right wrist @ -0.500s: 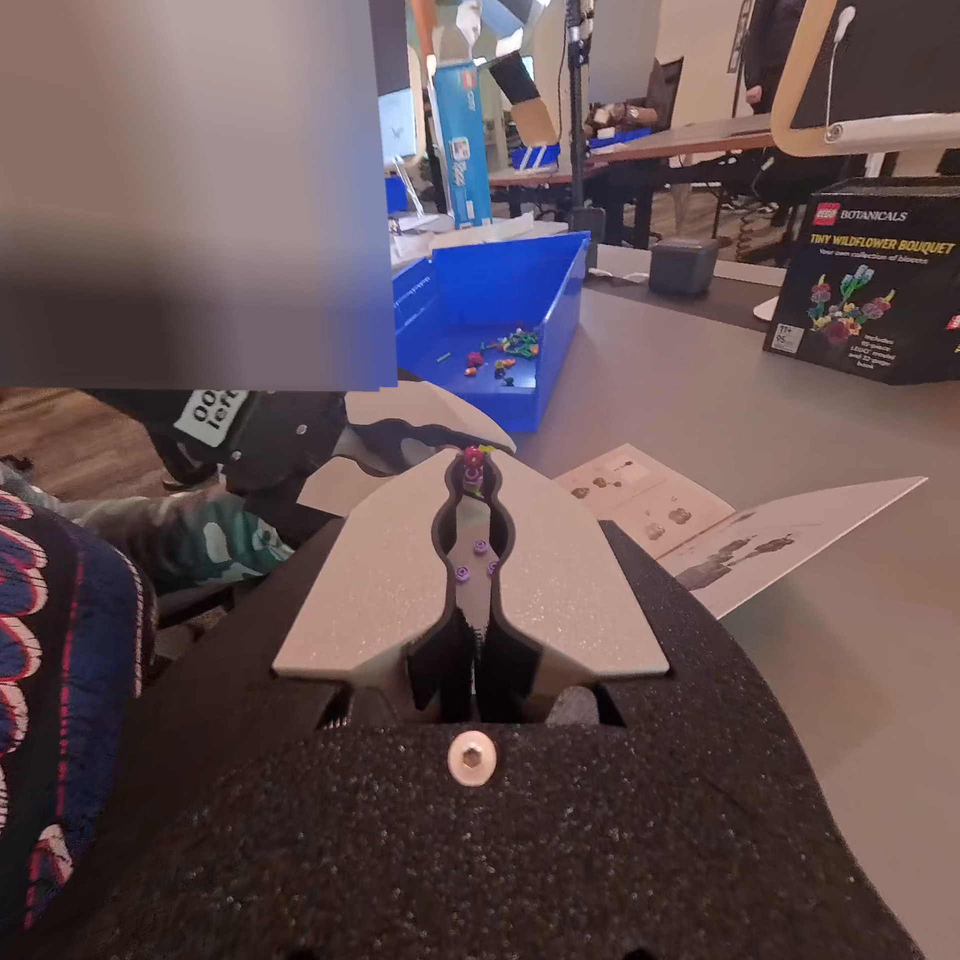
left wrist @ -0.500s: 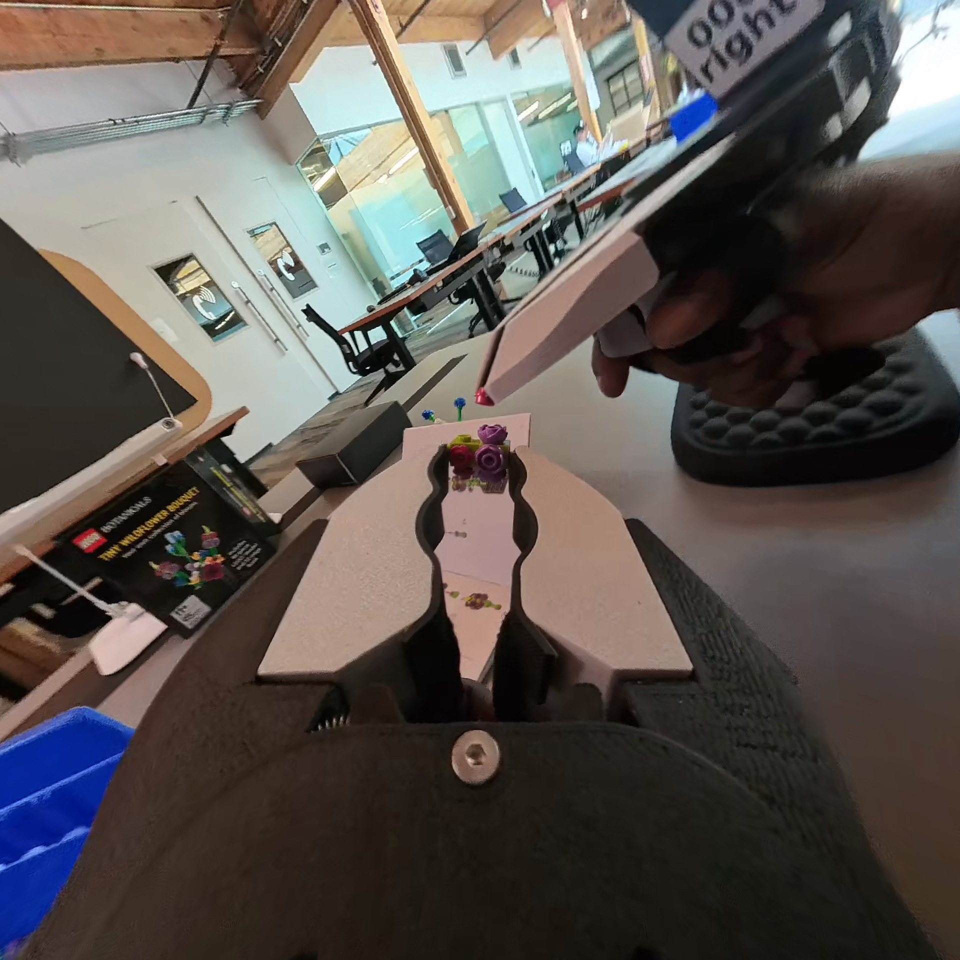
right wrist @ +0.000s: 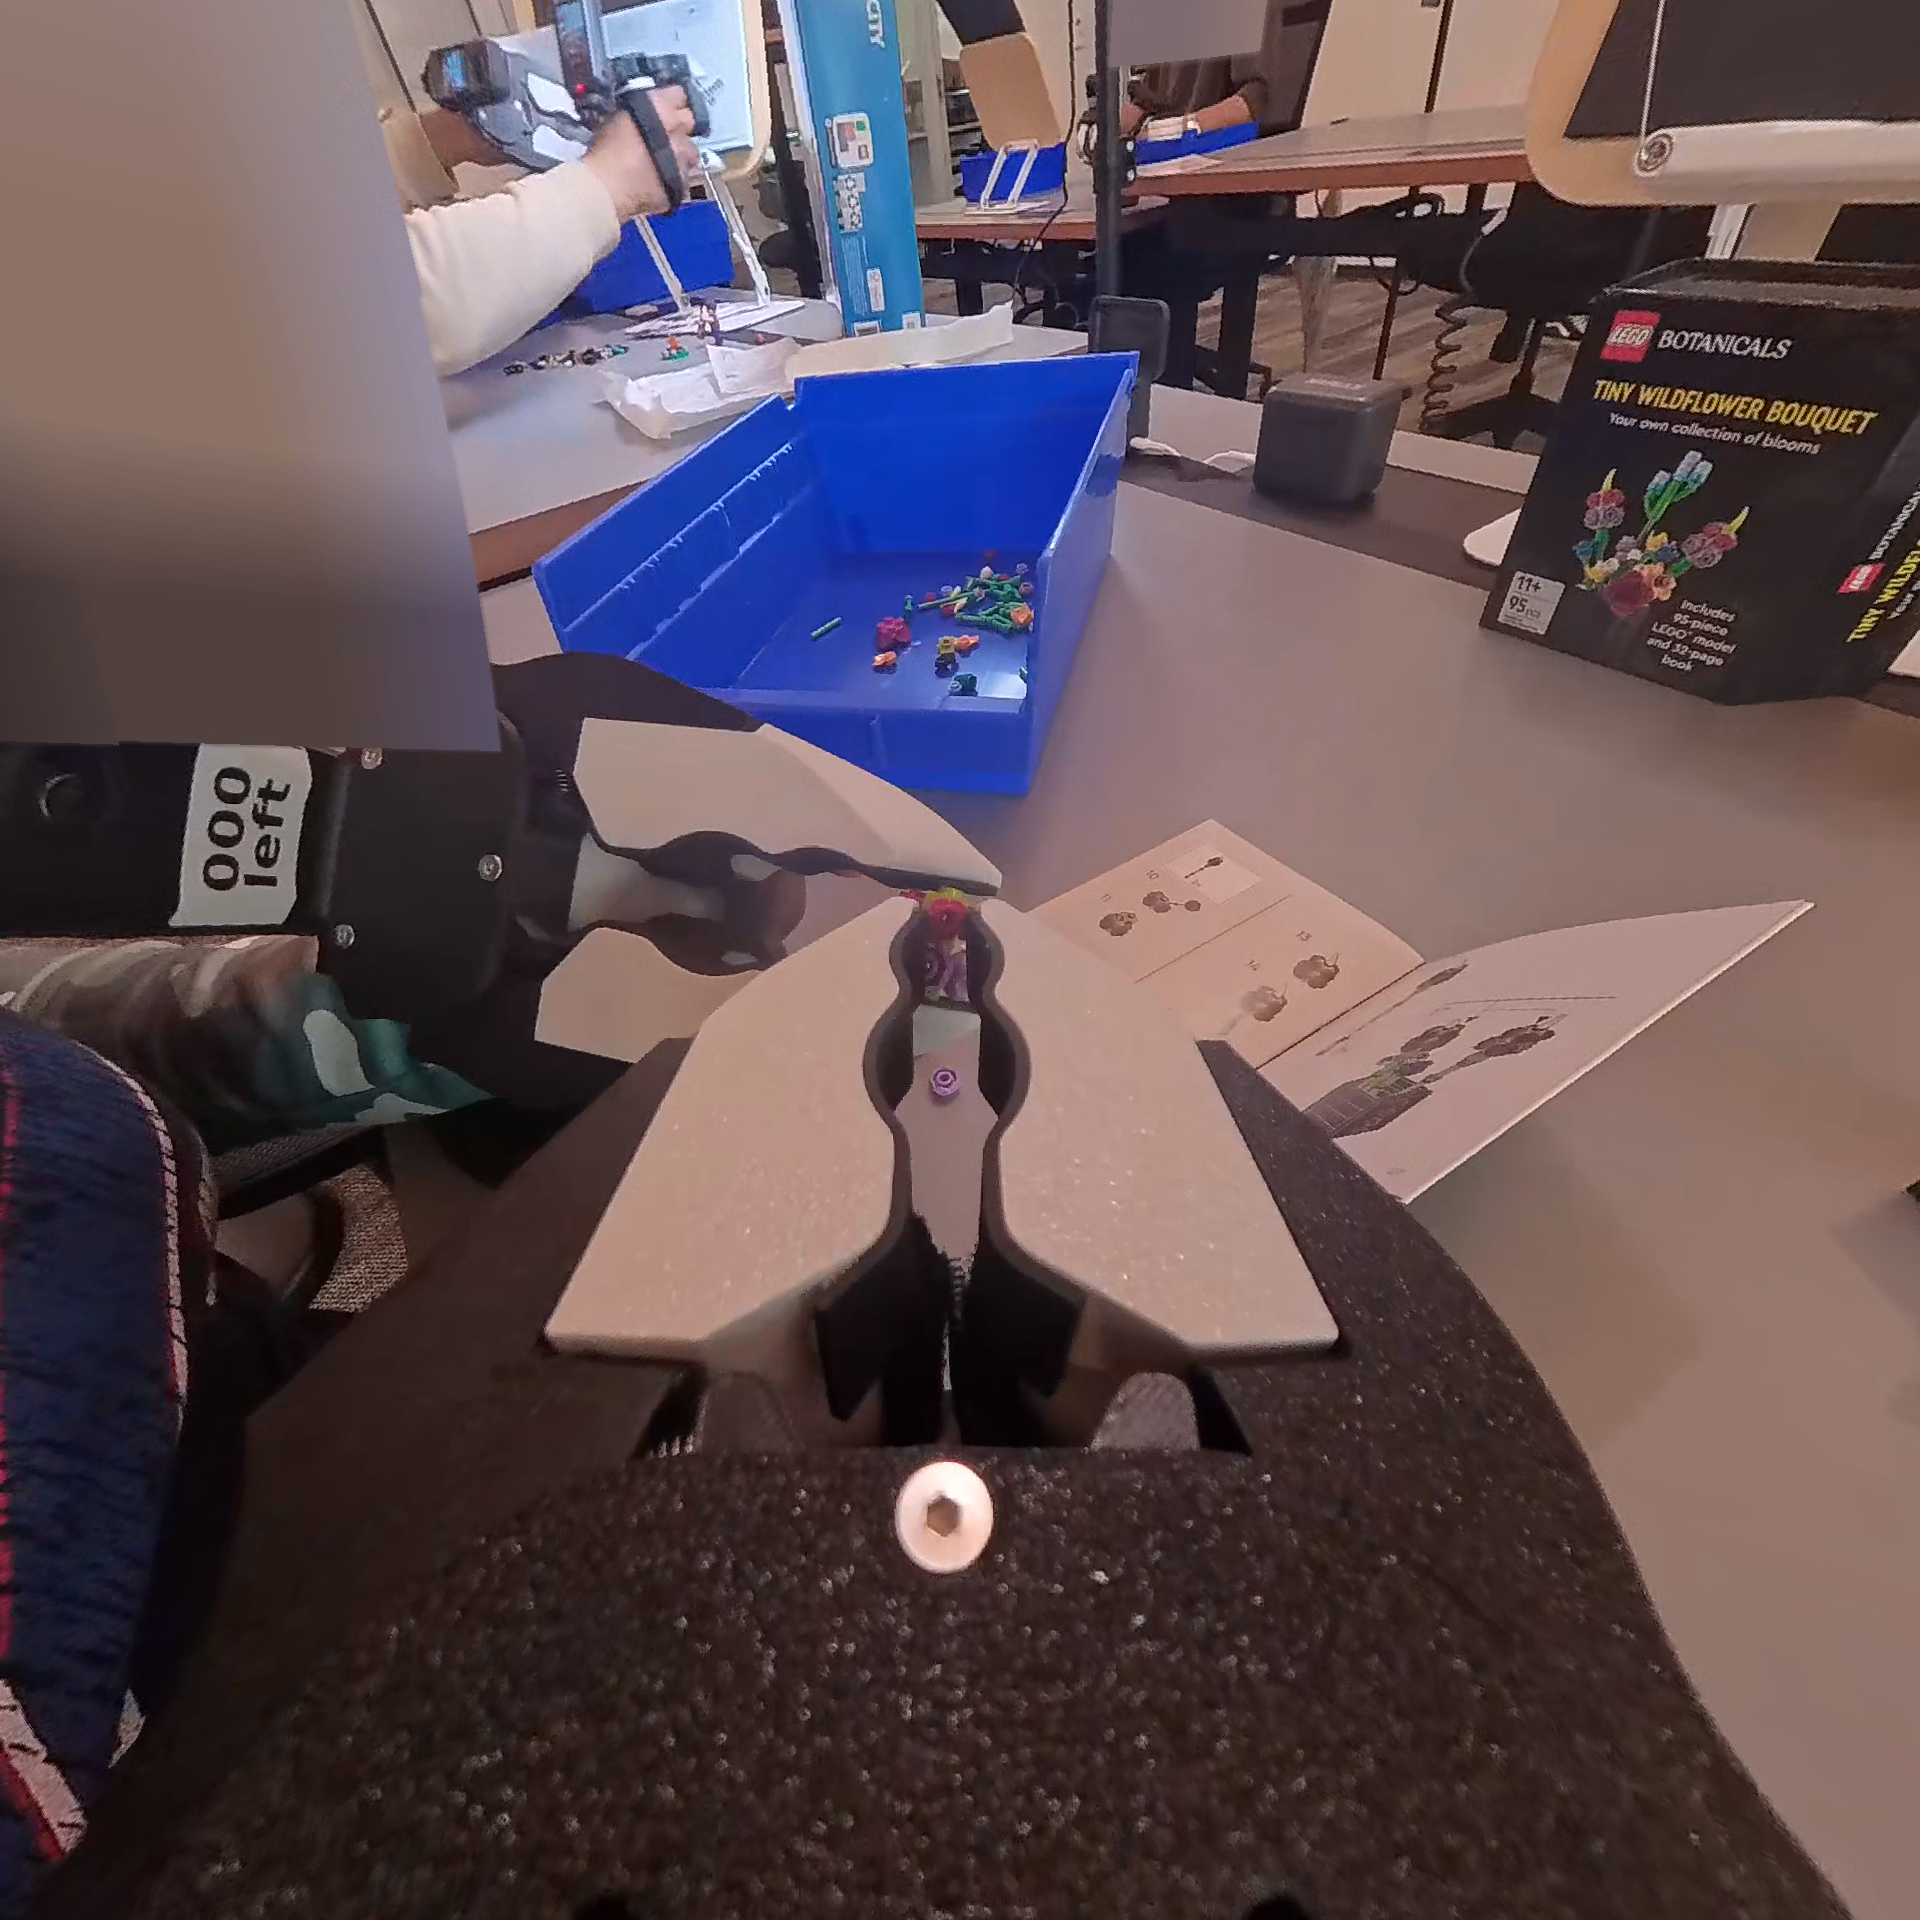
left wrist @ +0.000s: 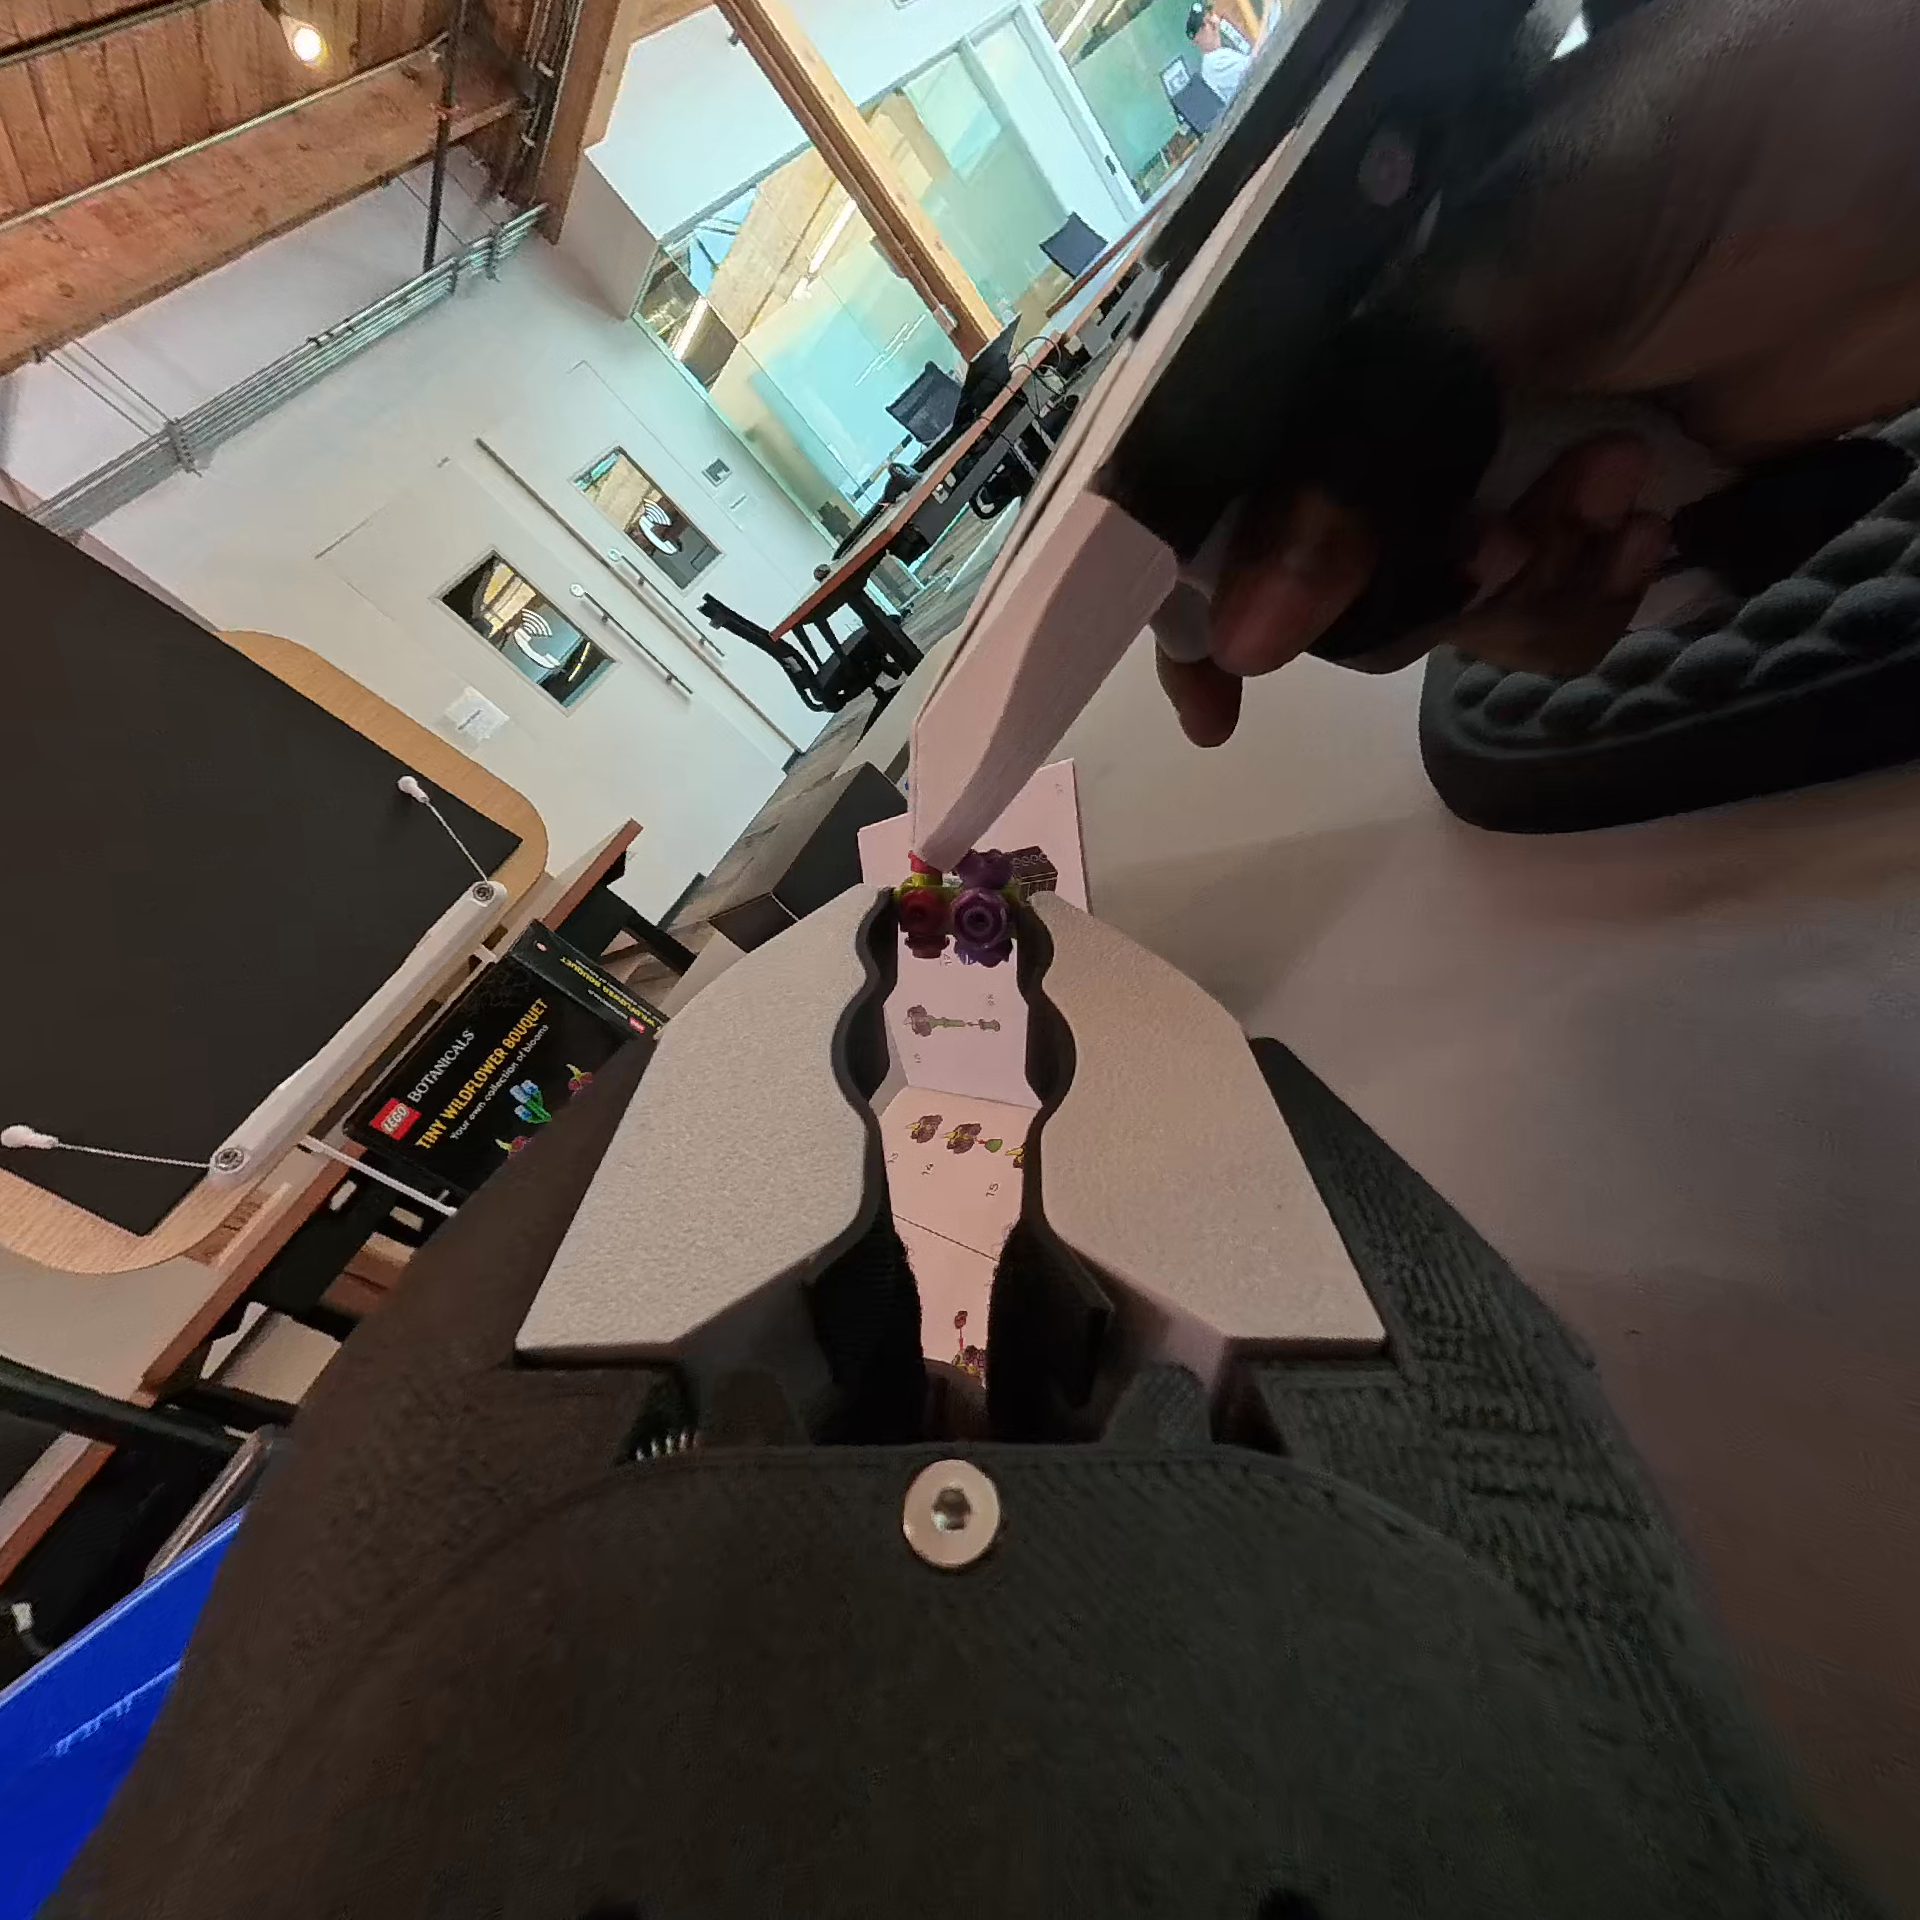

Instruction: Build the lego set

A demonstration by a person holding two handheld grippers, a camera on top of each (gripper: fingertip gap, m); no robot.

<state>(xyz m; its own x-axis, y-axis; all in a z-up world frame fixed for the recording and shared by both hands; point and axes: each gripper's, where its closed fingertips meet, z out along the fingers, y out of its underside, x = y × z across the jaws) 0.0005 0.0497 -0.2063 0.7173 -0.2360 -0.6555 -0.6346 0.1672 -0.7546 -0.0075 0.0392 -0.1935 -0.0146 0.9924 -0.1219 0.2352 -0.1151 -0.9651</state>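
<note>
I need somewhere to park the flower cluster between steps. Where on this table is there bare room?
Bare grey table lies between the blue bin, the black set box and the open instruction booklet; more lies right of the booklet. It is crowded where both tools meet at the flower cluster, above a loose purple piece.

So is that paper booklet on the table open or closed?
Open. The instruction booklet lies spread on the grey table past the right claw, printed pages facing up, with its far-right leaf lifted off the surface.
</note>
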